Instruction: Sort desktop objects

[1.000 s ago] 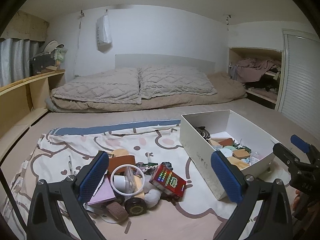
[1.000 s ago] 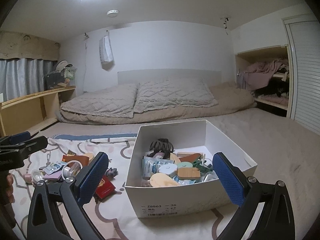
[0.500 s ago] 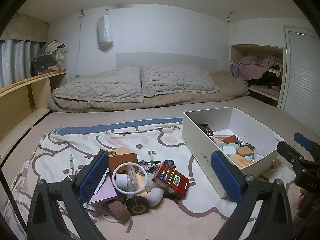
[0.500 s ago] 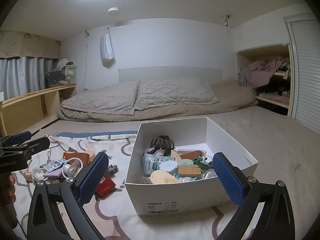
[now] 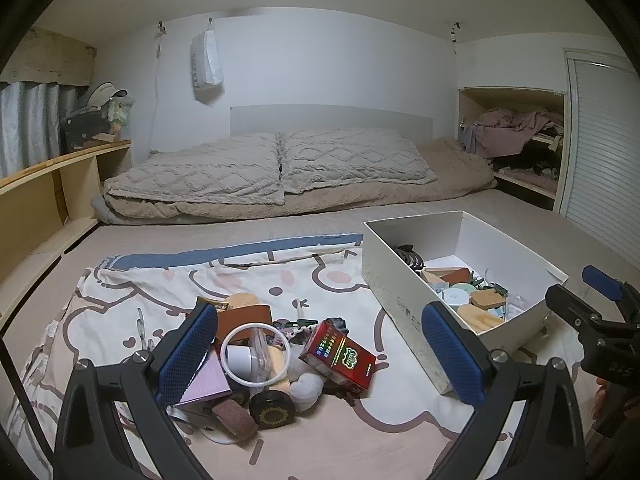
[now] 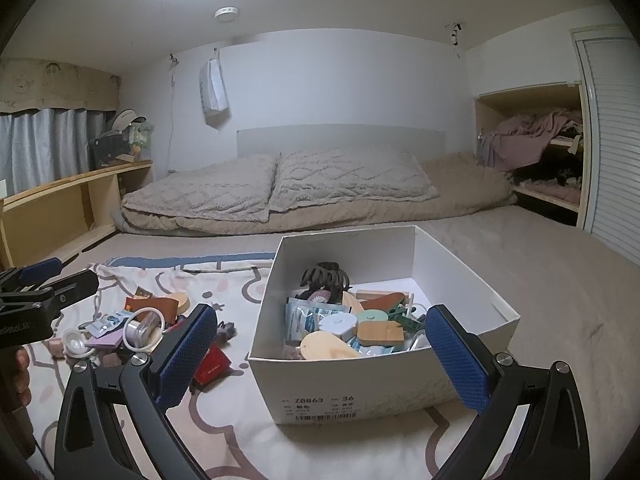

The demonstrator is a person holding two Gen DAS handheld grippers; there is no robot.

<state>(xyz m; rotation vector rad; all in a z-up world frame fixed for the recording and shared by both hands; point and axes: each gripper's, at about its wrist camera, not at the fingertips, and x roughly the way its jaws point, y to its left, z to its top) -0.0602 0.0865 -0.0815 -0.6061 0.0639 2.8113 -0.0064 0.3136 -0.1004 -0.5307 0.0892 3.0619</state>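
Observation:
A heap of small objects lies on a patterned cloth (image 5: 120,292): a red box (image 5: 338,354), a white ring (image 5: 254,354), a round black tin (image 5: 273,407) and a lilac card (image 5: 204,384). To its right stands a white cardboard box (image 5: 394,292) (image 6: 352,392) holding several items, a black hair claw (image 6: 324,276) among them. My left gripper (image 5: 320,356) hovers open above the heap, holding nothing. My right gripper (image 6: 320,356) hangs open in front of the box, also holding nothing. Each gripper shows at the edge of the other's view.
The cloth lies on a beige mattress. Two grey pillows (image 5: 276,164) rest at the back. A wooden shelf (image 5: 52,184) runs along the left wall. An alcove with clothes (image 5: 516,136) and a slatted door (image 5: 604,160) are on the right.
Both views have risen and pulled back slightly, so the heap and the box sit a little lower and farther away. No object has moved.

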